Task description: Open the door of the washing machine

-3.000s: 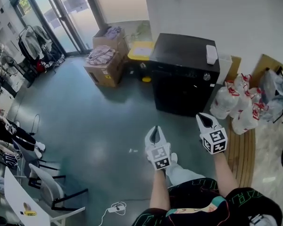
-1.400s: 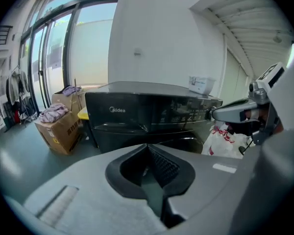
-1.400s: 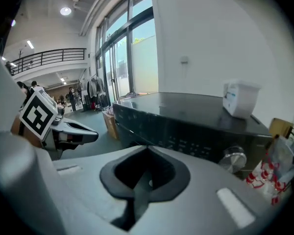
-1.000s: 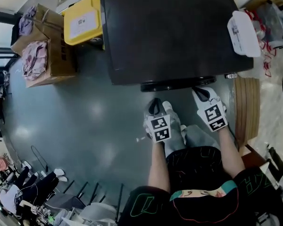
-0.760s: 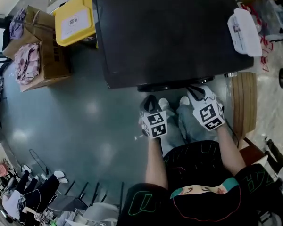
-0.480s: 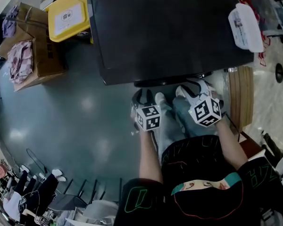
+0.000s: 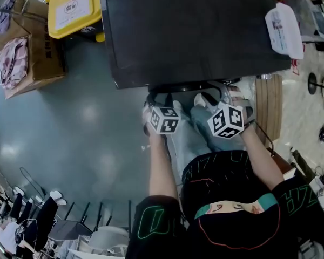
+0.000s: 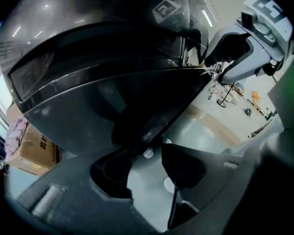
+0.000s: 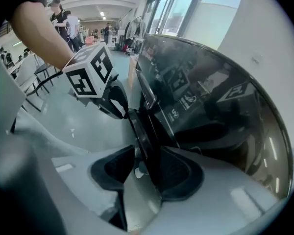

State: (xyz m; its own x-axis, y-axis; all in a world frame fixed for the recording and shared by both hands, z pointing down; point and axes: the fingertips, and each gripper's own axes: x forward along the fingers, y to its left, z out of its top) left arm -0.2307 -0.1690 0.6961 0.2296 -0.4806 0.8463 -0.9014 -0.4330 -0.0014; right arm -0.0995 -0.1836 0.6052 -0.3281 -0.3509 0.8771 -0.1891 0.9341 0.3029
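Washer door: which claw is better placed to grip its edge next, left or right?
Probably the right claw: its jaws are opening with the door edge deep between them. The left claw is opening too, but there the edge seems only to reach the jaw tips.

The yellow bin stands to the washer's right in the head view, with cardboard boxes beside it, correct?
Not quite. The head view shows the yellow bin to the left of the washer, with cardboard boxes beside it.
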